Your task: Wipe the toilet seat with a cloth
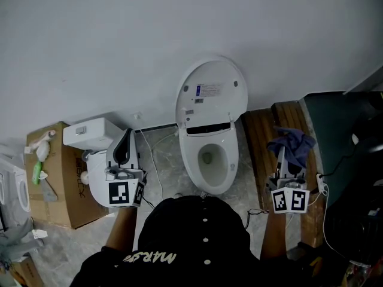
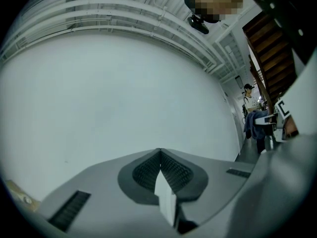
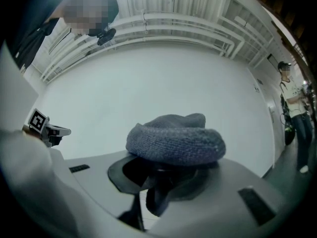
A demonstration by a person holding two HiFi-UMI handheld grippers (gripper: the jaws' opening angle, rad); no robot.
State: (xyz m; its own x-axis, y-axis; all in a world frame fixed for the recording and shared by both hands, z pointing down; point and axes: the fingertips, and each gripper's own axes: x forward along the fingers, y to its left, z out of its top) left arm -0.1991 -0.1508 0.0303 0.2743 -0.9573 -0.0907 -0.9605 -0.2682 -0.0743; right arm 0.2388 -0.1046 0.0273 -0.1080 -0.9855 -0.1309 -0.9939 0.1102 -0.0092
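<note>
A white toilet stands against the wall ahead of me, its lid raised and its seat down around the bowl. Right of the toilet, over the wooden boards, my right gripper is shut on a blue-grey cloth. In the right gripper view the cloth bunches over the jaws of that gripper. My left gripper is held left of the toilet with its jaws pressed together and nothing between them. The left gripper view shows only this gripper and a bare white wall.
A second white toilet tank and a cardboard box with small items stand at the left. Wooden boards and a dark object lie to the right. Cables run over the floor. A person stands far off.
</note>
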